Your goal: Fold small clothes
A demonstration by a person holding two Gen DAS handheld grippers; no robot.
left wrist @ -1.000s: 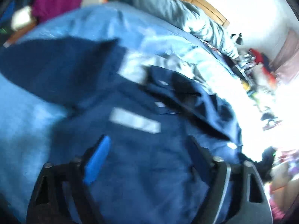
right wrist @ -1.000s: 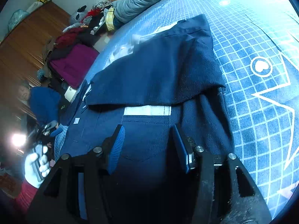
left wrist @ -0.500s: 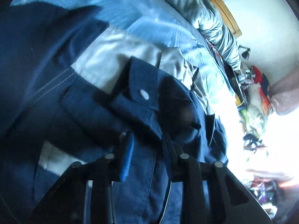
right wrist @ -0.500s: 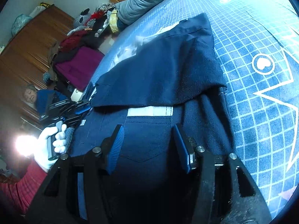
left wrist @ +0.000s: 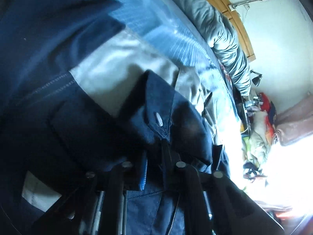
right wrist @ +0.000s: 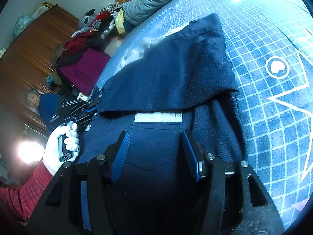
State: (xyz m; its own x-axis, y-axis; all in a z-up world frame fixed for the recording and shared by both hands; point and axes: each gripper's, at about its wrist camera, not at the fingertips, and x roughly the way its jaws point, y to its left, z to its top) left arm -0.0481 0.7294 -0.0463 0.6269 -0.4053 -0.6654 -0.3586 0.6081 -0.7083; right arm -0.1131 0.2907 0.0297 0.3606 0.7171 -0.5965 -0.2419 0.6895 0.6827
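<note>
One navy garment (right wrist: 172, 74), two hand-held grippers (right wrist: 154, 143)

The left claw (left wrist: 154, 168) has closed onto the navy garment's (left wrist: 82, 129) waistband edge.

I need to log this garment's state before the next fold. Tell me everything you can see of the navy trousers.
The navy trousers look like sturdy woven cloth, lying on the blue grid-patterned sheet with the legs folded up over the seat. A white strip and a pocket seam show below the fold; pale lining and a silvery button show at the waistband. The left claw is shut on the waistband; the right claw hovers open.
</note>
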